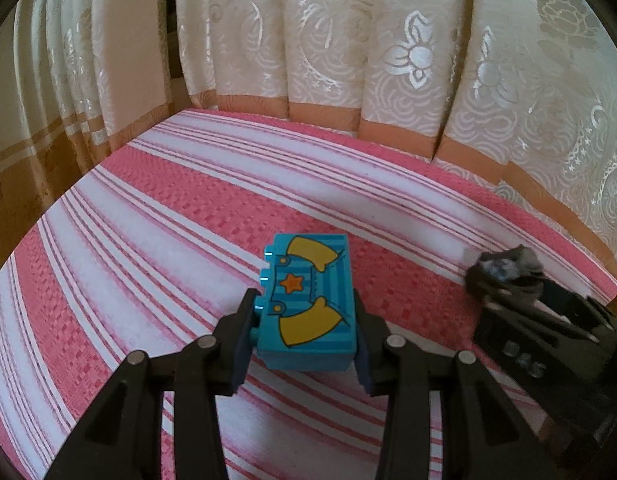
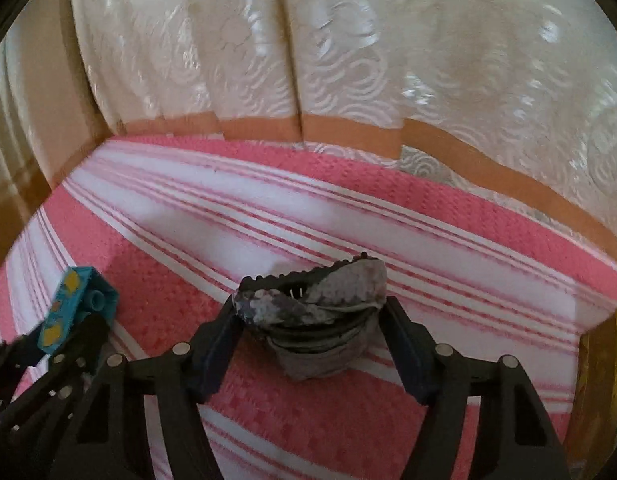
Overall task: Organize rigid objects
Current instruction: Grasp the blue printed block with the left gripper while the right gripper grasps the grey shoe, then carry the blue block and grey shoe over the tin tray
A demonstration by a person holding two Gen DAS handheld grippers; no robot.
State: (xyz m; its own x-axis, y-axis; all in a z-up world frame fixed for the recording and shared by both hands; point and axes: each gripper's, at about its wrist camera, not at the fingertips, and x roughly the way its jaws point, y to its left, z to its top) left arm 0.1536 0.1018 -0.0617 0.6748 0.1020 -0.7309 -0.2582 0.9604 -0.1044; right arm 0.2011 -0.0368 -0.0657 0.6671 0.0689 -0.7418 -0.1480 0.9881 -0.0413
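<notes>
Left gripper (image 1: 304, 334) fingers angled down, clamping teal printed toy brick (image 1: 308, 300), long axis pointing away; right gripper (image 2: 312, 328) fingers straddle grey shark-like toy (image 2: 320, 312), contact unclear.

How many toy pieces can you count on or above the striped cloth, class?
2. The blue block sits between the left gripper fingers; the grey-and-black toy piece sits between the right gripper fingers. Others may lie out of view.

One blue toy block (image 1: 308, 300), one grey shoe (image 2: 316, 312) and two grippers are showing on one striped cloth (image 1: 148, 240)
</notes>
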